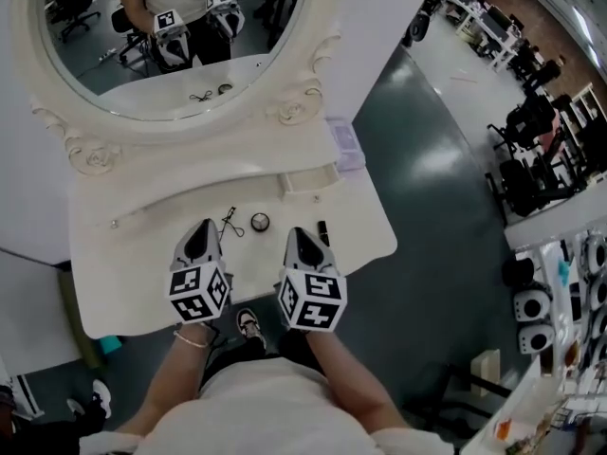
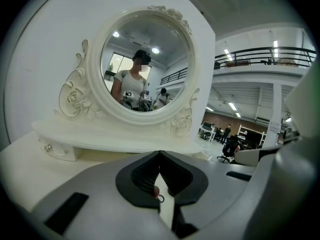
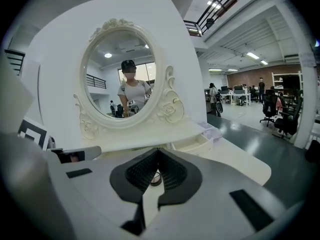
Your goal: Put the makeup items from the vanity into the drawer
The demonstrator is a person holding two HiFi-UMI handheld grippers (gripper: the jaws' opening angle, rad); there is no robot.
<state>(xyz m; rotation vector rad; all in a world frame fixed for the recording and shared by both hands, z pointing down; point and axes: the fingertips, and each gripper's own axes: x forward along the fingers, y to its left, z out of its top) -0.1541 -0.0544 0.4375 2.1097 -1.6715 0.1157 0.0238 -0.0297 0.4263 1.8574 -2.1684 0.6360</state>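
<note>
On the white vanity top [image 1: 123, 282], three makeup items lie just ahead of my grippers. They are a black eyelash curler [image 1: 230, 221], a small round compact [image 1: 260, 222] and a short dark tube [image 1: 323, 228]. A small drawer [image 1: 308, 180] under the mirror shelf stands open, and the right gripper view shows it too [image 3: 192, 144]. My left gripper [image 1: 202, 227] is shut and empty, just short of the curler, whose loop [image 2: 158, 197] shows below its jaws. My right gripper [image 1: 300, 234] is also shut and empty, and the compact [image 3: 156, 179] shows behind its jaws.
An oval mirror [image 1: 171, 36] in an ornate white frame rises behind the shelf. A pale purple box [image 1: 344, 143] sits at the shelf's right end. The dark floor [image 1: 446, 216] lies to the right, with office chairs [image 1: 531, 121] and equipment beyond.
</note>
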